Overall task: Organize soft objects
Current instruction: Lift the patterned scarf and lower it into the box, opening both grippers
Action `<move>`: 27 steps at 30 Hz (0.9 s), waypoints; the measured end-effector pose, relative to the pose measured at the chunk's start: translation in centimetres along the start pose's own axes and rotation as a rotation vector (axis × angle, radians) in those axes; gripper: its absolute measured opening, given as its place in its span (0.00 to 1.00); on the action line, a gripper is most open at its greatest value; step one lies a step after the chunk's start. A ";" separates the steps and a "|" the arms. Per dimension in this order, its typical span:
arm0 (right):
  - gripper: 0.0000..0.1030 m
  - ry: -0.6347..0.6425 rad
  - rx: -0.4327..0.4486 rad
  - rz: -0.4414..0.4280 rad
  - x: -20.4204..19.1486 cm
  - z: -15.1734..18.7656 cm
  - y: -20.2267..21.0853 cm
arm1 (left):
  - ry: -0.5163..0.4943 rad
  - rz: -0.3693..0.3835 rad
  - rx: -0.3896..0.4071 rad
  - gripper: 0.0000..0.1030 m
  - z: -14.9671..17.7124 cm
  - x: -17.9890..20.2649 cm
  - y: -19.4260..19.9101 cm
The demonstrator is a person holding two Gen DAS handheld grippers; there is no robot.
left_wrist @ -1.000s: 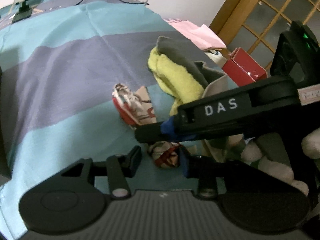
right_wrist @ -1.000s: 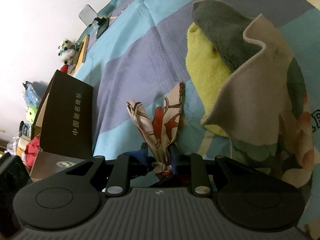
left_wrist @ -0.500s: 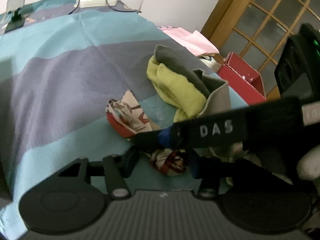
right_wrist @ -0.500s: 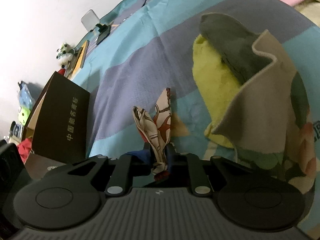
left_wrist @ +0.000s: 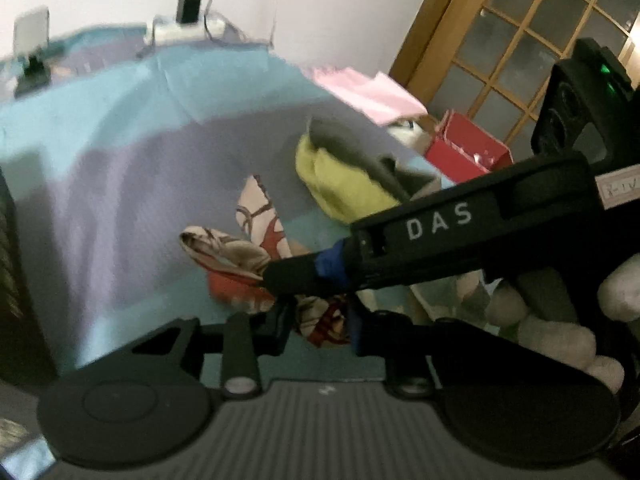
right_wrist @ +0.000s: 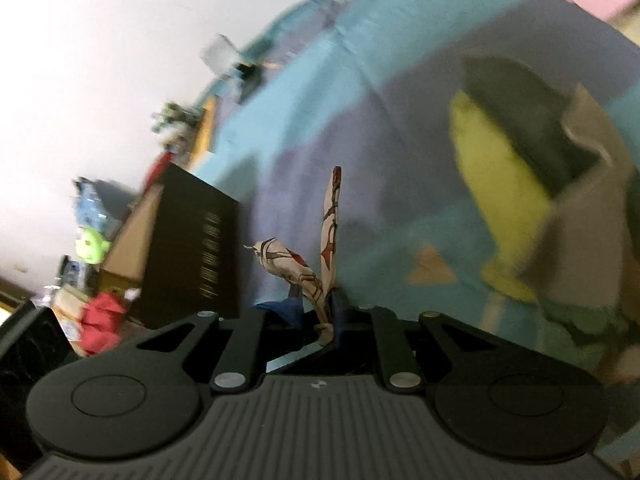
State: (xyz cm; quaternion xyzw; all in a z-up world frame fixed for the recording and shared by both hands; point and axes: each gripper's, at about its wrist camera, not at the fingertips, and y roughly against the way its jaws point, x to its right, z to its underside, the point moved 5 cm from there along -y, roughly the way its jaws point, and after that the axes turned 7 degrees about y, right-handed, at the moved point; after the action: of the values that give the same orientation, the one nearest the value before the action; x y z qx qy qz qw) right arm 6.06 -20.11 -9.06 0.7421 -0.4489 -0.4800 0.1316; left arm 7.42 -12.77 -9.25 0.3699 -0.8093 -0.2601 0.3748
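Lifted since a second ago: patterned scarf [right_wrist: 328,236], now drawn into a thin upright strip in the lower centre of the right wrist view, where it earlier spread in two broad flaps. Right gripper [right_wrist: 332,320] clamped fully shut on the scarf's bunched end, probably to pull the cloth taut and clear of the striped bedspread [right_wrist: 304,128]. Left gripper [left_wrist: 320,320] closing its jaws around the other bunched end, cloth between them at lower centre of the left wrist view; pads seemingly not yet pressing. Two ends held apart likely to stretch the scarf flat for folding.

Seen only from the left wrist: right gripper's long black body crossing from the right edge, gloved hand [left_wrist: 560,320] beneath it at lower right, red box [left_wrist: 468,152] and lattice door [left_wrist: 520,52] at upper right, and the scarf's red-and-cream loops lying on the bedspread. Seen only from the right wrist: dark carton [right_wrist: 192,244] at left, clutter beyond it, and a beige floral cloth [right_wrist: 580,216] draped over the yellow towel [right_wrist: 500,184] and grey towel [right_wrist: 520,100] at right.
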 end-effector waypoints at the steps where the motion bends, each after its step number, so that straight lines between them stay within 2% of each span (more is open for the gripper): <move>1: 0.00 0.009 0.016 -0.029 -1.0 -0.7 0.2 | -0.010 -0.008 0.016 0.20 -0.3 0.1 0.6; 4: 0.00 0.066 0.066 -0.117 -4.7 -2.6 0.7 | -0.022 -0.032 0.084 0.20 -1.7 -0.1 3.2; 8: 0.00 0.160 0.093 -0.231 -10.3 -4.5 -0.3 | -0.046 -0.101 0.219 0.20 -3.9 -0.9 8.5; 12: 0.00 0.221 0.072 -0.352 -15.7 -5.1 -3.3 | -0.036 -0.195 0.331 0.20 -5.1 -3.1 14.3; 16: 0.00 0.243 0.020 -0.432 -20.0 -4.4 -7.1 | 0.003 -0.307 0.396 0.20 -4.8 -6.7 19.3; 22: 0.00 0.324 -0.076 -0.414 -24.1 -1.8 -13.1 | 0.108 -0.430 0.413 0.20 -2.9 -13.0 23.5; 26: 0.00 0.372 -0.115 -0.342 -25.4 -0.2 -16.6 | 0.202 -0.470 0.375 0.21 -1.0 -17.3 23.6; 27: 0.00 0.386 -0.127 -0.325 -25.7 0.2 -17.4 | 0.219 -0.478 0.363 0.25 -0.5 -18.3 23.4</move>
State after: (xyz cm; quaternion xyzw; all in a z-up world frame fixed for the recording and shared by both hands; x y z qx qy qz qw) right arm 11.79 10.14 -4.79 0.8726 -0.2593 -0.3715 0.1826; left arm 6.55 15.52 -0.17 0.6362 -0.6876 -0.1506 0.3160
